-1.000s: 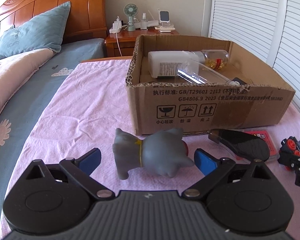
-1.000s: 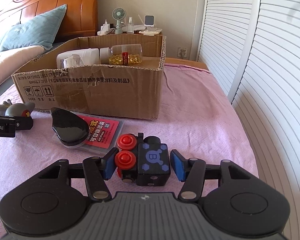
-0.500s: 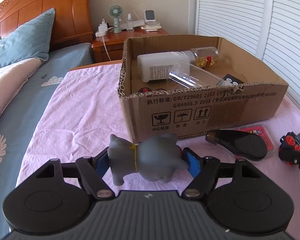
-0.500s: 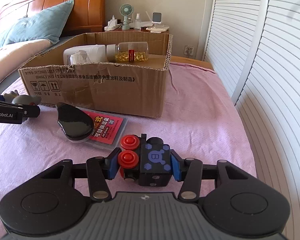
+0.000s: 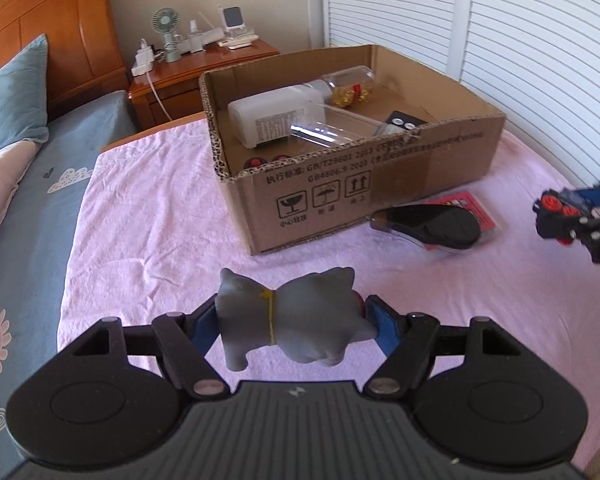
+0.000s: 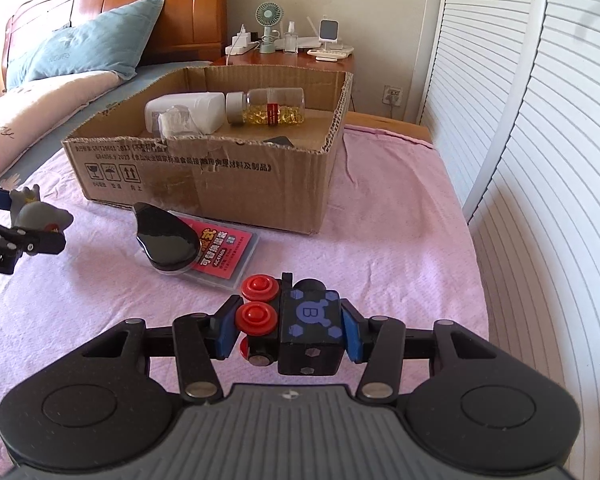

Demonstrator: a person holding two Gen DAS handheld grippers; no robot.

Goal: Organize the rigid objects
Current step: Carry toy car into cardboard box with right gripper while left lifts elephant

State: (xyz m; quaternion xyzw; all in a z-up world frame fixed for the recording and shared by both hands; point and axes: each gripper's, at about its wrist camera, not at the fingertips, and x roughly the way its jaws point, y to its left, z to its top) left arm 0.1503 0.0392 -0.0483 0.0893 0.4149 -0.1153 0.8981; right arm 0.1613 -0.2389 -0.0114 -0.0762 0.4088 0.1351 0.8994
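1. Left claw point(image 5: 290, 322): your pads clamp the cat point(image 5: 290, 320) end to end, clear of the bed point(image 5: 148, 216).
2. Right claw point(image 6: 286, 330): gripped on the train point(image 6: 296, 328), one pad near its red wheels.
3. Box point(image 5: 364, 184): ahead of both, already holding bottles.
4. Risk: the cat's rounded ends may squirt free; the train may pivot about a wheel.
5. Risk: either load could clip the box rim if you cross low.

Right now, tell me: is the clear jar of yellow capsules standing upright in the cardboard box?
No, the clear jar of yellow capsules lies on its side inside the cardboard box.
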